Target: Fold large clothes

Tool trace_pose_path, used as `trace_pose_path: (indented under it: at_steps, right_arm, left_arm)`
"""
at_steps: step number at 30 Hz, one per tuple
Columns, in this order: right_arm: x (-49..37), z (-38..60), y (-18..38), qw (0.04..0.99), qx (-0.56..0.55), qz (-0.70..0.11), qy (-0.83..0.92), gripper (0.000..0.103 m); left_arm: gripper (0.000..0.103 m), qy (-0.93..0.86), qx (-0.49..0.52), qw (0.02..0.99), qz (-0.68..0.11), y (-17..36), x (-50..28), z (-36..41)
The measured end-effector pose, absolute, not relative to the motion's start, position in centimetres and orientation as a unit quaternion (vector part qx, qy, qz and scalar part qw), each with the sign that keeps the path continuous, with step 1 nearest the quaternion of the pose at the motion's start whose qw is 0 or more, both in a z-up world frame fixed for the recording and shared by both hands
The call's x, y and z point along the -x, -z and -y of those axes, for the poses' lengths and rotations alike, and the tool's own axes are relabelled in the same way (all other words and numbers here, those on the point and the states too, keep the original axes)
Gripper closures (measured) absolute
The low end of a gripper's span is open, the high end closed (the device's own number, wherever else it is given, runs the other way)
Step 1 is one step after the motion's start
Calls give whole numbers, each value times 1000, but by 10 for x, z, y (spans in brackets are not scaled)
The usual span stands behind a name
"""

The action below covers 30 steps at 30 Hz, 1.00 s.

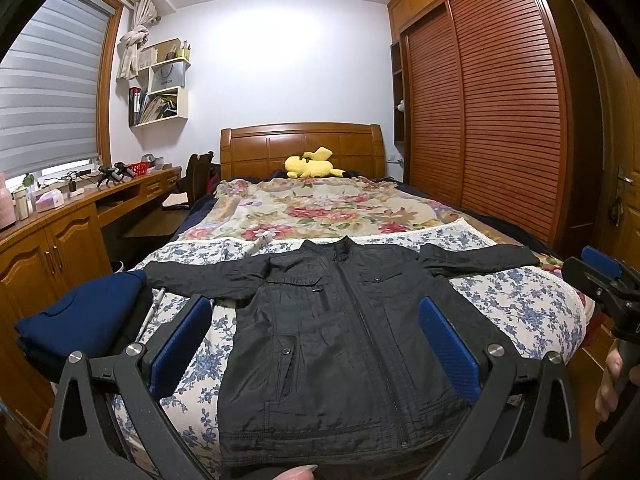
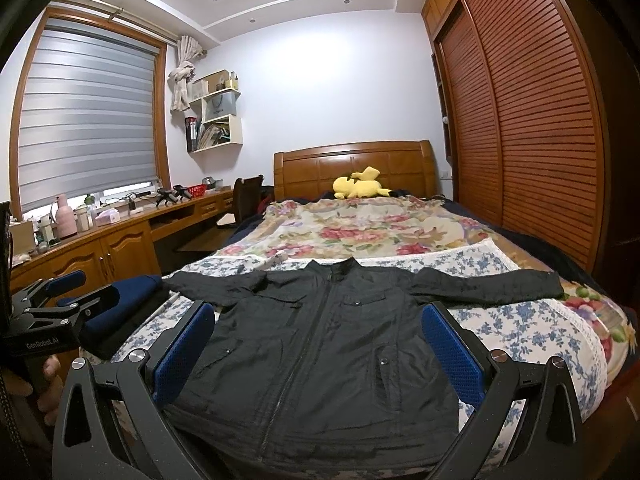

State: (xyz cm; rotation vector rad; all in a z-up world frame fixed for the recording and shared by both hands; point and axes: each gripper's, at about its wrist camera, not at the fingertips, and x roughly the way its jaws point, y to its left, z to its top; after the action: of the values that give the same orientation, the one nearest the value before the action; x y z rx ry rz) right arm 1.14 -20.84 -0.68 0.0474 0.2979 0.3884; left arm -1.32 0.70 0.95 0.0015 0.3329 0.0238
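Black jacket laid out on the bed, folding yet to begin

From left, a folded navy garment is done; the black jacket lies flat, zipped, sleeves outstretched, with left gripper and right gripper fingers spread, holding nothing

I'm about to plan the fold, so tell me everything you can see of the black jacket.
The black jacket lies flat, front up, on the blue-flowered bedspread, zipped, collar toward the headboard, both sleeves spread sideways. Thin, slightly shiny, wrinkled fabric; buttoned chest and lower pockets. Its left-side sleeve ends near the folded navy garment; contact is unclear. Neither gripper touches it.
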Motion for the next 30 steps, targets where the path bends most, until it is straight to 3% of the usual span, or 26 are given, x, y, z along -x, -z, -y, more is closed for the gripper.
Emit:
trace_pose_path:
  at_steps: [30]
  right_arm:
    - [-10, 208, 7, 969, -24, -151, -192, 0]
  left_arm:
    - [0, -12, -2, 986, -169, -7, 13, -5]
